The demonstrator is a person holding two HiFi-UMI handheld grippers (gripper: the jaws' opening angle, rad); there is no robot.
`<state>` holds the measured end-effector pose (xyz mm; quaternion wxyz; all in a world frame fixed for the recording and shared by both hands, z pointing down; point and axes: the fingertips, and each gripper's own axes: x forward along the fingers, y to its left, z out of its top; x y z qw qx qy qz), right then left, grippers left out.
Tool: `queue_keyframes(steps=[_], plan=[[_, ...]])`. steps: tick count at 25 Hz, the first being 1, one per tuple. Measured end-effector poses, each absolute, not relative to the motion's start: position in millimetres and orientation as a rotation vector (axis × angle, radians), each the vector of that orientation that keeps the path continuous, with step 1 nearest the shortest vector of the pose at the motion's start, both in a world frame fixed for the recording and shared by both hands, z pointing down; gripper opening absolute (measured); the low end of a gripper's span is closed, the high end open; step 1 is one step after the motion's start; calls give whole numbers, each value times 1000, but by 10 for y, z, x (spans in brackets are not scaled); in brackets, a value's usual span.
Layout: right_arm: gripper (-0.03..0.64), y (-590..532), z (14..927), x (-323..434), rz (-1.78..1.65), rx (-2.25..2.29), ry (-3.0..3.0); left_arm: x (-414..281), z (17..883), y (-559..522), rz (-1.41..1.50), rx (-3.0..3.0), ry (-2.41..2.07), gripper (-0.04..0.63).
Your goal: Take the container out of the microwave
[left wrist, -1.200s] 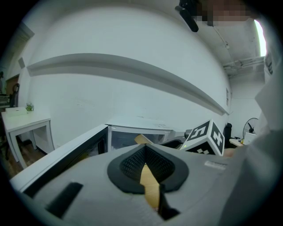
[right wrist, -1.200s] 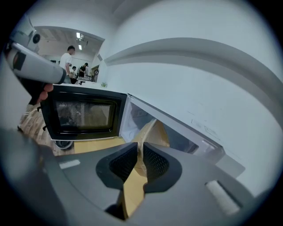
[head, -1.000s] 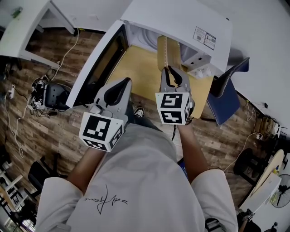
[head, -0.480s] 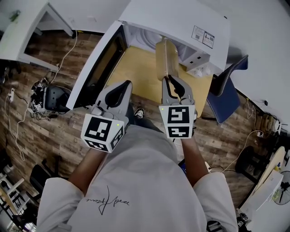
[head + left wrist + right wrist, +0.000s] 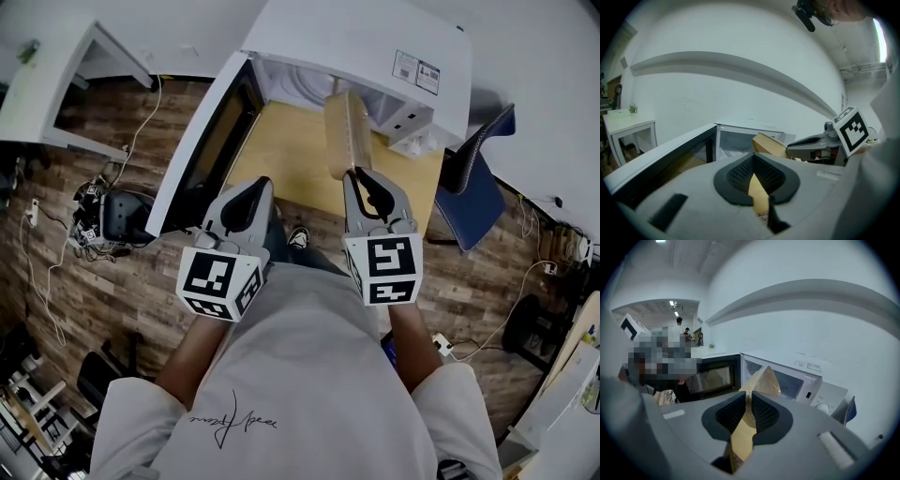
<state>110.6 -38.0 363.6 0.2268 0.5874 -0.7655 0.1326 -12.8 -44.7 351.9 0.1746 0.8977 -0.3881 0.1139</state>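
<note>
Holding the container (image 5: pixel 345 131) just in front of the open microwave (image 5: pixel 375 47), over the table (image 5: pixel 286 159).
The right gripper (image 5: pixel 361 174) was clamped on the container's near edge. The left gripper (image 5: pixel 262 184) stood beside it, jaws together on nothing. In my judgement the grip should be firm and the container level, and it should be drawn clear of the door (image 5: pixel 202 141) before being set down. Counted: one container, one microwave, two grippers.
</note>
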Motion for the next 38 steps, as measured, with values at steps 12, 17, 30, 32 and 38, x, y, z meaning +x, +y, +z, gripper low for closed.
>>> queue_keyframes(steps=[12,17,30,32,38], plan=[[55,-210,3553,1174,407,1628,-2160,-135,3554,-428,317,2516,-1097,-6],[55,-155,3485,1165,410,1638,-2221,-177,3498,-397,313,2522,-1089,-6],[54,10,3476,1223,501,1588,-2337,-211,3367,-335,292,2548,-1080,-6],[54,21,3478,1235,513,1587,-2340,-191,3377,-325,288,2547,-1066,-6],[54,31,3472,1211,540,1576,-2351,-156,3381,-304,273,2541,-1049,-8]])
